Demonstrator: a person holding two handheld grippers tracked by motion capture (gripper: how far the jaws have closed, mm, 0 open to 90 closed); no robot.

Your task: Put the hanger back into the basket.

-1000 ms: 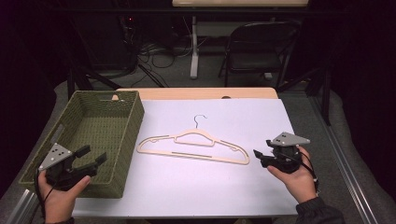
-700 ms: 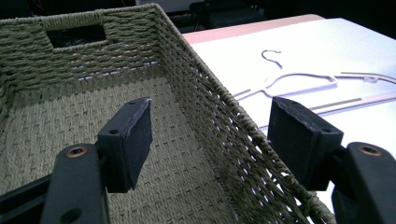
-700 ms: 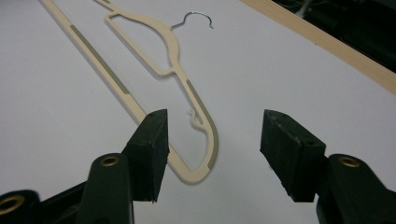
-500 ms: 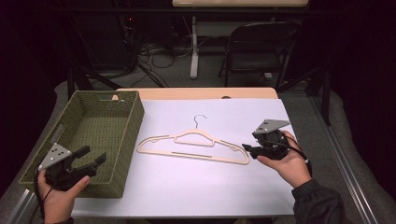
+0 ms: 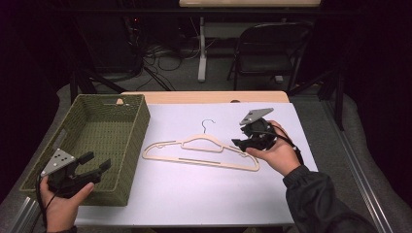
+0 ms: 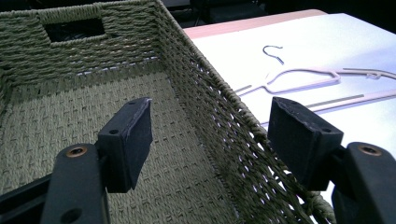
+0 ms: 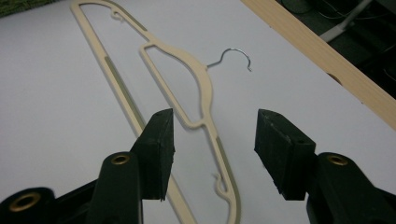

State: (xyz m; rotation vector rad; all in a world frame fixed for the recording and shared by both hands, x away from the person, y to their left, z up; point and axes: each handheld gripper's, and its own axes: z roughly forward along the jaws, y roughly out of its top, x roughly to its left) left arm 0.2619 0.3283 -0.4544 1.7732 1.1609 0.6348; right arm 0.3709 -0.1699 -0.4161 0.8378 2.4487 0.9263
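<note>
Hanger: cream clothes hanger [image 5: 201,151] with a wire hook [image 5: 209,123] lies flat on the white table [image 5: 194,194], between the woven basket [image 5: 127,145] and the right hand; its hook points away from the person
Right hand-held gripper [image 5: 241,144]: jaws apart, hovering over the hanger's right shoulder; in the right gripper view the hanger's end bar [image 7: 219,163] runs up between the two pads [image 7: 159,154], not yet pinched
Left hand-held gripper [image 5: 99,165]: jaws apart, holding nothing, poised at the basket's near right wall [image 6: 219,126]
Step in hand: judged to be the grasp on the hanger's right arm
Doing it well: lower until both pads straddle the thin bar, one on each side, then close squarely across it; the plastic looks slim and flat to the table, so a shallow or skewed bite could slide off
Watch for: the small notch near the tip [image 7: 218,179], a poor place to clamp
Basket: empty inside, well apart from the right hand, probably the place the hanger goes
</note>
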